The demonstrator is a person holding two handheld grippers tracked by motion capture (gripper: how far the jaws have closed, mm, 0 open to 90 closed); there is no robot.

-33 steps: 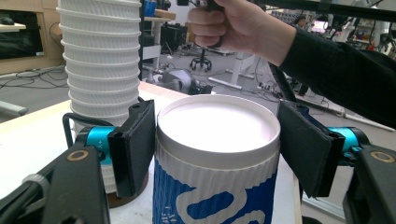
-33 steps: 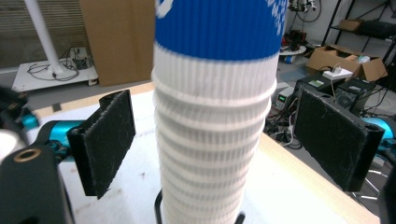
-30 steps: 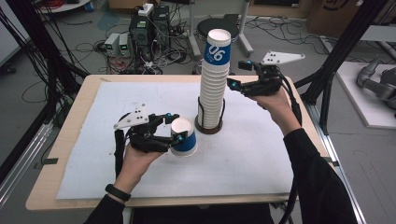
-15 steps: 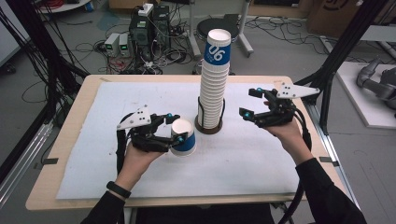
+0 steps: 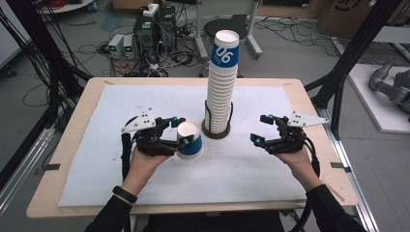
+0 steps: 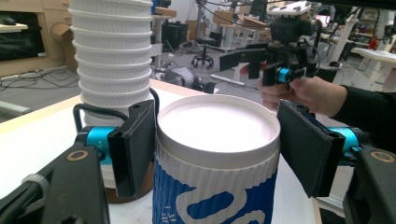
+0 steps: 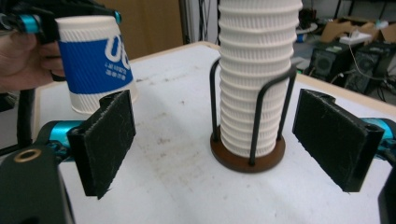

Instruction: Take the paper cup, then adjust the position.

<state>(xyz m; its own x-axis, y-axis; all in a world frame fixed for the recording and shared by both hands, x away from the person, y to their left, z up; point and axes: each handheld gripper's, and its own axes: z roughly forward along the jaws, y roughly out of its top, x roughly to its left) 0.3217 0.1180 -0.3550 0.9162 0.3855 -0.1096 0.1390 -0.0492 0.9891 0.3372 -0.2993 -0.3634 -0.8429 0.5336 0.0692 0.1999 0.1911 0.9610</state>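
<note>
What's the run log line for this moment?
left tool: shut on cup | right tool: open, empty, beside cup stack | stack in holder

Left tool (image 5: 180,131) low at left, jaws clamped shut on a load, forearm entering from below — right tool (image 5: 263,129) low at right, jaws spread wide, nothing between them

A wooden table (image 5: 309,96) is carrying a white sheet (image 5: 145,101); standing on it — just beyond the two grippers, between them — is a round brown cup holder (image 5: 216,131) bearing stacked cups (image 5: 222,87).
</note>
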